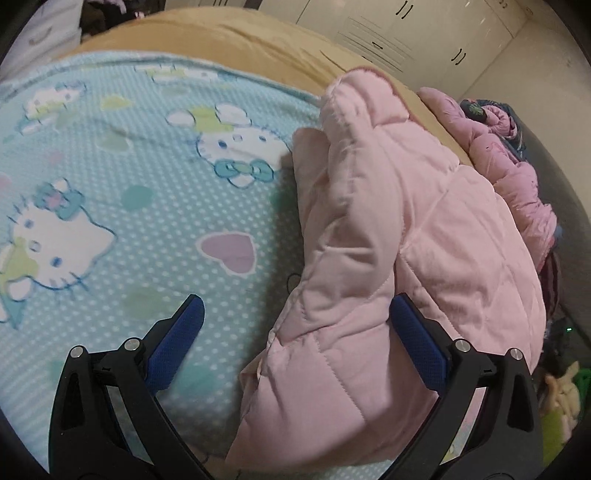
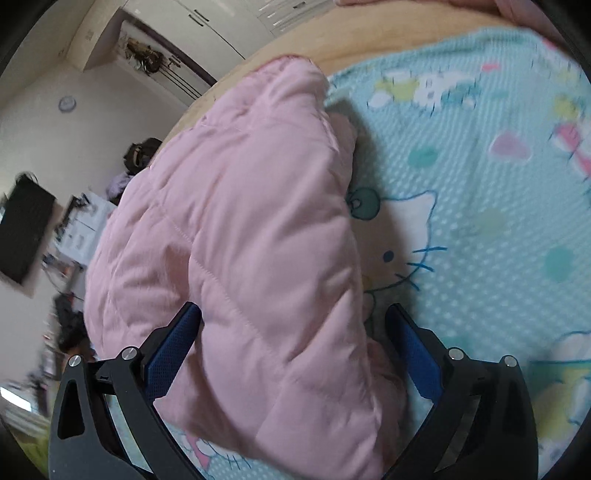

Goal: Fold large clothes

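Lying folded on the blanket (image 1: 110,177) is the pink jacket (image 1: 399,229), a padded, quilted bundle on the cat-print cover. The left gripper (image 1: 297,325) stands wide, its blue pads (image 1: 417,343) apart: the right-hand pad touches the jacket's near edge, the other sits over bare blanket. The right gripper (image 2: 293,332) is also spread wide, straddling the jacket's (image 2: 236,229) near end with quilted cloth between its pads (image 2: 173,343); nothing is pinched. A tan sheet (image 1: 207,33) shows beyond the blanket, and more pink clothes (image 1: 517,177) are heaped just past the jacket. White cabinets (image 1: 424,33) line the far wall.
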The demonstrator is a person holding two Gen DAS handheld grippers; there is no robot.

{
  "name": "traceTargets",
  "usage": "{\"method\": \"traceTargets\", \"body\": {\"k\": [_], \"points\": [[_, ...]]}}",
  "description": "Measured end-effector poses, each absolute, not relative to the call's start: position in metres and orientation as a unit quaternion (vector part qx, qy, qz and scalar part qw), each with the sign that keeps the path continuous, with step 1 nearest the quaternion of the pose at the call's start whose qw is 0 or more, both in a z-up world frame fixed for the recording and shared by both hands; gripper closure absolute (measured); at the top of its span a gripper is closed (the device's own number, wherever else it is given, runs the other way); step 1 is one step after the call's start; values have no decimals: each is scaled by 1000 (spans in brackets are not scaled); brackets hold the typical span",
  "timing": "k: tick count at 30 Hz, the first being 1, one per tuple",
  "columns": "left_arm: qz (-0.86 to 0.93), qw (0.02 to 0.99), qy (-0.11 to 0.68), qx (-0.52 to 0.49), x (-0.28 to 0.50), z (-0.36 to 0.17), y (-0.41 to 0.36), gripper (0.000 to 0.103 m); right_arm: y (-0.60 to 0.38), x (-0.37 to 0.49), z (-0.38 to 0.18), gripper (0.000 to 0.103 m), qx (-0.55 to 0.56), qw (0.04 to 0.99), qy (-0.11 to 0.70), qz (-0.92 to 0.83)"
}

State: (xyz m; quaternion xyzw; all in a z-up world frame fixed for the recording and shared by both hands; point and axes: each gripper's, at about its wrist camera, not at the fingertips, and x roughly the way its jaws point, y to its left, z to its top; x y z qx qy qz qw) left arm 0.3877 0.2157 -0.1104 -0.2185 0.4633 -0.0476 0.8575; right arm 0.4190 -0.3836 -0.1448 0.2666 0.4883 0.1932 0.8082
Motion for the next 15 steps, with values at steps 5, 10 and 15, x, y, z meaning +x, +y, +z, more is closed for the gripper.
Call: {"method": "traceTargets", "body": {"k": [5,10,15], "points": [[-56,862,454,-219,392,-119,211,8,-377,429,-146,4,252,812,487,198],[-54,863,455,-211,399,-118,202,8,-372,437,-146,4,250,813,486,200],[-80,861,449,-225,402,-113,193,36,-368,438,-147,18,277,805,479,213]]}}
